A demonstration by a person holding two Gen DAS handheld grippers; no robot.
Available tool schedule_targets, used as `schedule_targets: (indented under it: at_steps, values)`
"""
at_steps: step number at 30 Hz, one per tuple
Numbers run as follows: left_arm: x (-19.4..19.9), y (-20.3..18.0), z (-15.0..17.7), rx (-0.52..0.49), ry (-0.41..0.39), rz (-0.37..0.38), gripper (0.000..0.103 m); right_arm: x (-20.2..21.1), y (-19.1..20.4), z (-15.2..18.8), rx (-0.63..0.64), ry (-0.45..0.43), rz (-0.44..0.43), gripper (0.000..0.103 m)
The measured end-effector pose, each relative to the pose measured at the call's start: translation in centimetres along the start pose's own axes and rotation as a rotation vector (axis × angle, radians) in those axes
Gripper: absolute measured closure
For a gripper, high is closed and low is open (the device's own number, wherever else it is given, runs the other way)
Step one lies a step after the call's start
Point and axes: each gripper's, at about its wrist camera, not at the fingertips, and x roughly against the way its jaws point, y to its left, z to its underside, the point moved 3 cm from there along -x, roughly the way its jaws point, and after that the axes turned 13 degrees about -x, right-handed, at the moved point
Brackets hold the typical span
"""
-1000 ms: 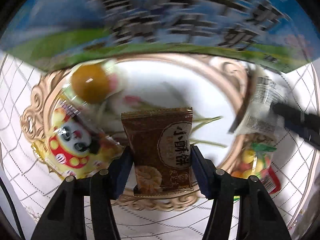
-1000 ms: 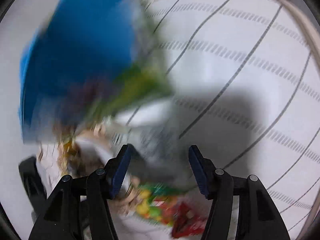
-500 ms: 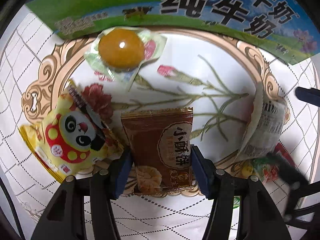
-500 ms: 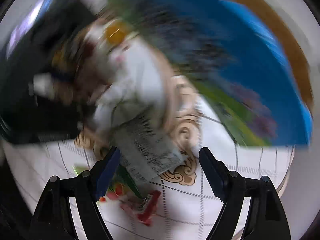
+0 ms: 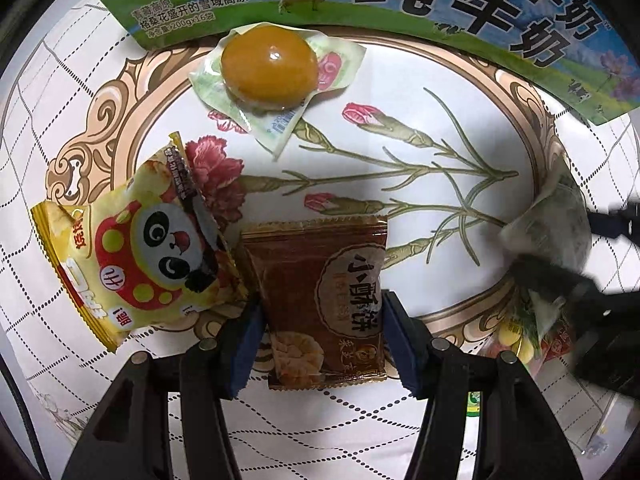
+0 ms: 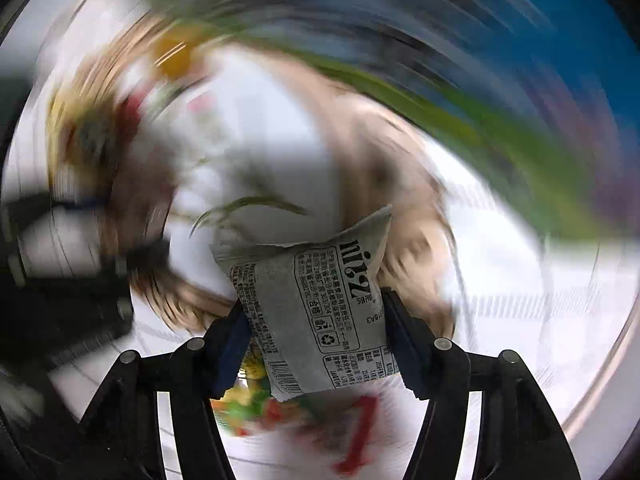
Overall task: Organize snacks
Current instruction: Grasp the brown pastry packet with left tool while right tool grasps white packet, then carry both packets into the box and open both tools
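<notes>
My left gripper [image 5: 320, 332] is shut on a brown cookie packet [image 5: 324, 300] that hangs over the near rim of an oval floral tray [image 5: 400, 128]. On the tray lie an orange jelly cup [image 5: 268, 66] at the back and a yellow panda snack bag [image 5: 136, 256] on the left rim. My right gripper [image 6: 316, 332] is shut on a grey-white printed packet [image 6: 316, 312]; in the left wrist view this packet [image 5: 556, 224] shows blurred at the tray's right rim. The right wrist view is heavily motion-blurred.
A blue-green milk carton box [image 5: 400, 4] stands along the tray's far side. A colourful candy bag [image 5: 520, 340] lies by the tray's right near rim, also under the right gripper [image 6: 280, 408]. A white gridded cloth [image 5: 36, 140] covers the table.
My right gripper swung back to the tray's right rim and closed on the grey-white packet. My left gripper kept its hold on the brown packet and moved nearer the table.
</notes>
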Motion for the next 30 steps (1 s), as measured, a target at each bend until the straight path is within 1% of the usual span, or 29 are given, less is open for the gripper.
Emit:
schedule_targets:
  at_steps: [1, 3, 4, 5, 6, 8, 9, 11, 13, 14, 15, 16, 17, 20, 23, 27, 30]
  values:
    - [-0.1, 0.4, -0.2, 0.000, 0.000, -0.001, 0.048, 0.3, -1.2, -0.2, -0.093, -0.001, -0.049, 0.040]
    - [-0.5, 0.8, -0.4, 0.001, -0.001, -0.002, 0.048, 0.5, -3.2, -0.3, -0.241, 0.007, -0.128, 0.040]
    - [-0.6, 1.0, -0.9, -0.001, 0.000, -0.001, 0.048, 0.5, -4.0, -0.3, -0.301, 0.018, -0.166, 0.039]
    - [-0.8, 1.0, -1.1, 0.001, 0.001, 0.002, 0.048, 0.5, -4.7, -0.2, -0.333, 0.018, -0.179, 0.037]
    - [-0.8, 1.0, -1.3, 0.007, 0.002, 0.008, 0.047, 0.8, -5.1, -0.2, -0.344, 0.006, -0.177, 0.031]
    - [-1.1, 1.2, -1.6, 0.022, 0.007, 0.030, 0.044, 1.5, -5.9, 1.4, -0.324, -0.040, -0.154, 0.023]
    - [-1.1, 1.2, -2.1, 0.027, 0.010, 0.036, 0.044, 2.0, -6.1, 2.0, -0.314, -0.057, -0.142, 0.022]
    - [-1.0, 1.3, -2.4, 0.041, 0.010, 0.049, 0.044, 2.0, -4.9, 2.7, -0.297, -0.069, -0.139, 0.022]
    - [-0.9, 1.5, -2.5, 0.053, 0.006, 0.059, 0.044, 1.9, -4.1, 3.5, -0.258, -0.078, -0.098, 0.022]
    - [-0.8, 1.6, -2.5, 0.058, 0.002, 0.062, 0.045, 1.6, -2.5, 4.0, -0.239, -0.081, -0.074, 0.022]
    - [-0.7, 1.7, -2.5, 0.060, -0.001, 0.061, 0.048, 1.2, -1.6, 3.9, -0.229, -0.086, -0.050, 0.024]
    - [-0.7, 1.9, -2.5, 0.060, -0.005, 0.061, 0.050, 0.7, -1.0, 3.5, -0.229, -0.091, -0.034, 0.031]
    - [-0.4, 1.9, -2.3, 0.059, -0.008, 0.063, 0.050, 0.4, -1.0, 3.6, -0.234, -0.095, -0.020, 0.045]
    - [-0.2, 2.7, -2.0, 0.057, -0.018, 0.071, 0.050, 0.3, -0.3, 4.1, -0.249, -0.115, -0.028, 0.049]
    - [0.9, 3.6, -1.4, 0.059, -0.037, 0.085, 0.051, 1.1, -0.1, 5.1, -0.263, -0.126, -0.060, 0.052]
    - [3.5, 4.0, -1.3, 0.047, -0.074, 0.112, 0.051, 2.7, 1.0, 6.3, -0.291, -0.149, -0.137, 0.052]
    - [6.2, 4.7, -1.3, 0.035, -0.119, 0.136, 0.051, 5.4, 1.4, 6.7, -0.303, -0.178, -0.206, 0.052]
